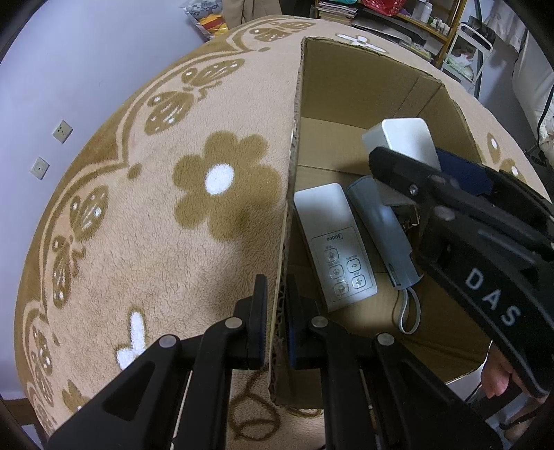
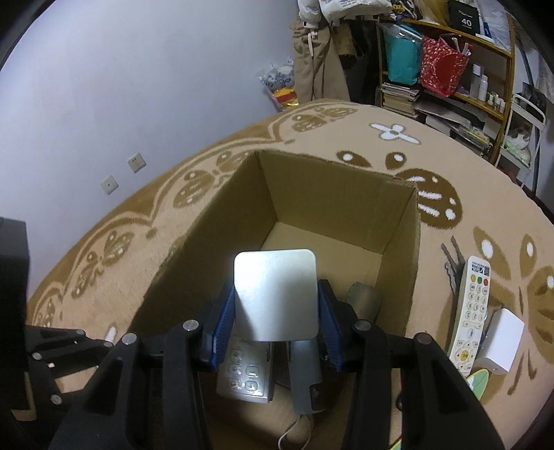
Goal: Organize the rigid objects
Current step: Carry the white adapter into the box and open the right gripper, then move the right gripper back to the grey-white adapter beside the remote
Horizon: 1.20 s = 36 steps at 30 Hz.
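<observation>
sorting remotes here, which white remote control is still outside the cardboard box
The long white remote control with coloured round buttons, lying on the beige rug right of the brown cardboard box. The flat white Midea remote already lies inside.

Right gripper housing (image 1: 491, 294): I read "DAS" in white capitals.
White remote in box (image 1: 334, 242): I read the brand "Midea", seen upside down.
Dark box on shelf (image 2: 465, 15): I read "40"; smaller print illegible.

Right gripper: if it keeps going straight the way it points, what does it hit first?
Probably the white remote and grey device lying on the cardboard box floor, under the white block its jaws hold. Depth unclear.
</observation>
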Available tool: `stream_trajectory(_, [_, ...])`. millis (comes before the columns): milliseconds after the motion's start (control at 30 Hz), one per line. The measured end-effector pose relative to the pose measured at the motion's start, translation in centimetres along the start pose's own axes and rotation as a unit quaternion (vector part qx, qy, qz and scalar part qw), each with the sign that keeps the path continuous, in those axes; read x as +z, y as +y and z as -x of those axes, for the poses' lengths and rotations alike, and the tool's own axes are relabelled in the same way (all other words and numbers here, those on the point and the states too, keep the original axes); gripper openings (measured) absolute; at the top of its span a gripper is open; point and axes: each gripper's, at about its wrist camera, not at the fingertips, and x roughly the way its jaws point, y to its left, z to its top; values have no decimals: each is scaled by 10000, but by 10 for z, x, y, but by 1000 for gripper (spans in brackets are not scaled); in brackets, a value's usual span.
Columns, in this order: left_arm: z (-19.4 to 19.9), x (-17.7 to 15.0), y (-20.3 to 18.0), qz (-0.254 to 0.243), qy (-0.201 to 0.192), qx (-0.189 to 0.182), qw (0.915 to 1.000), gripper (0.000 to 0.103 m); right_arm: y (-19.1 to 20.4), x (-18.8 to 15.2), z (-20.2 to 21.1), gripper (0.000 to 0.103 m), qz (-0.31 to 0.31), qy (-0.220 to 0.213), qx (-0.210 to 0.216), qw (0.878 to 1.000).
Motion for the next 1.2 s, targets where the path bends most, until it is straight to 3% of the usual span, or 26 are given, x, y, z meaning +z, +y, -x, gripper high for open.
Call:
stream_trajectory(567, [0, 0, 0, 9, 4, -17, 10000, 10, -1, -1, -3, 49, 33, 165, -83, 9998])
stream_trajectory(867, [1, 1, -1, -13, 10, 16, 10000, 10, -5, 7, 20, 49, -42, -116, -59, 9999])
stream_trajectory(1200, [0, 0, -2, -37, 9, 37, 10000, 10, -48, 17, 49, 77, -503, -351, -690, 9957])
